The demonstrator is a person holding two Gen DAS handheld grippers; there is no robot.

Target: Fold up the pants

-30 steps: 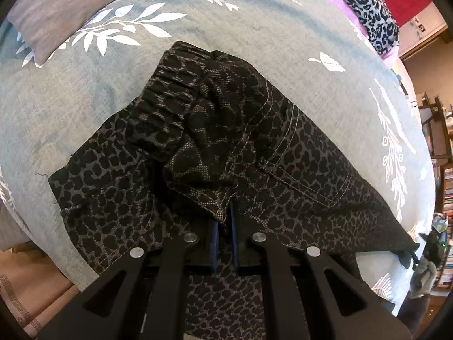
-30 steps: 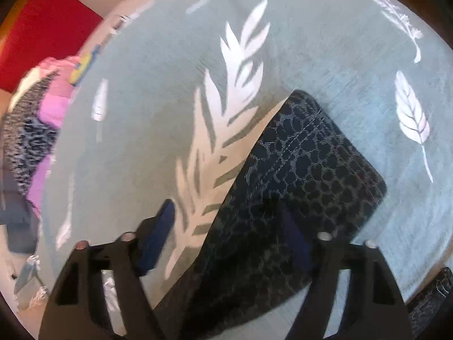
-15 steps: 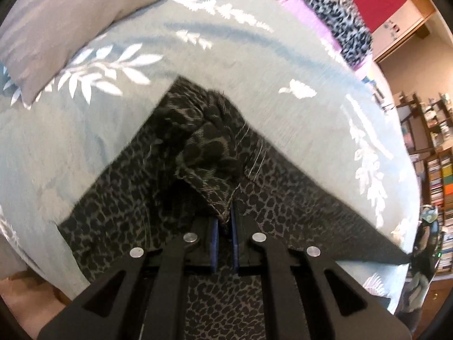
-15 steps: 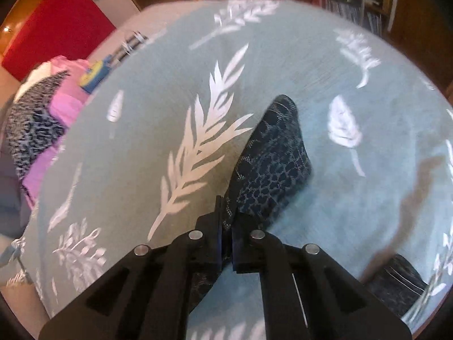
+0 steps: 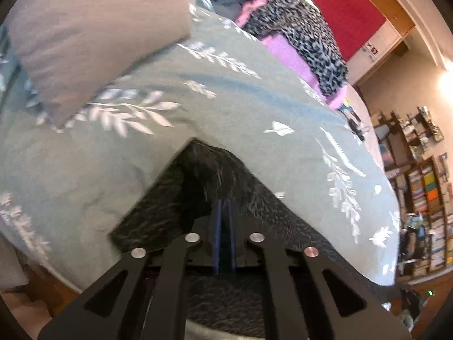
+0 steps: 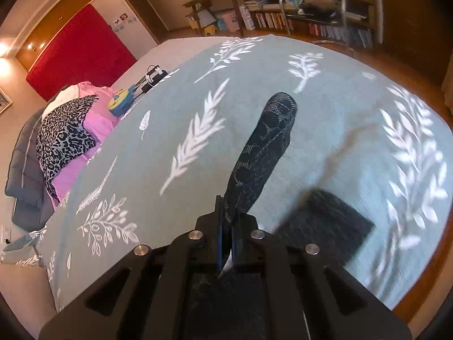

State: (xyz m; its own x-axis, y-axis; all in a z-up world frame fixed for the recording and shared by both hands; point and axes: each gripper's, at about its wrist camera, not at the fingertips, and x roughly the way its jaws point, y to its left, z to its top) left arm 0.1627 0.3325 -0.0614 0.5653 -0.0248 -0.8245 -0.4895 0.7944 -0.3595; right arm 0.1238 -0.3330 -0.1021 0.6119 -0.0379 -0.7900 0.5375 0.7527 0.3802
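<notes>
The dark leopard-print pants [image 5: 181, 198] lie on a grey-green bedspread [image 5: 226, 99] with white leaf prints. My left gripper [image 5: 224, 204] is shut on the waist end of the pants, which hangs up from the bed in a peak. In the right wrist view my right gripper [image 6: 228, 218] is shut on a pant leg [image 6: 263, 153], and the leg's cuff end dangles ahead of the fingers above the bedspread [image 6: 170, 113]. Another dark part of the pants [image 6: 325, 223] lies blurred on the bed at lower right.
A grey pillow [image 5: 93, 34] lies at the bed's upper left. A pink and leopard-print clothes pile [image 5: 305, 45] sits at the far side, also the pile [image 6: 68, 136] in the right view. Small items [image 6: 127, 99] rest beside it. Bookshelves [image 6: 283, 0] and a chair stand beyond the bed.
My right gripper closed on the pant leg and lifted it off the bed. My left gripper rose, pulling the waist end up; more of the pillow and room now shows.
</notes>
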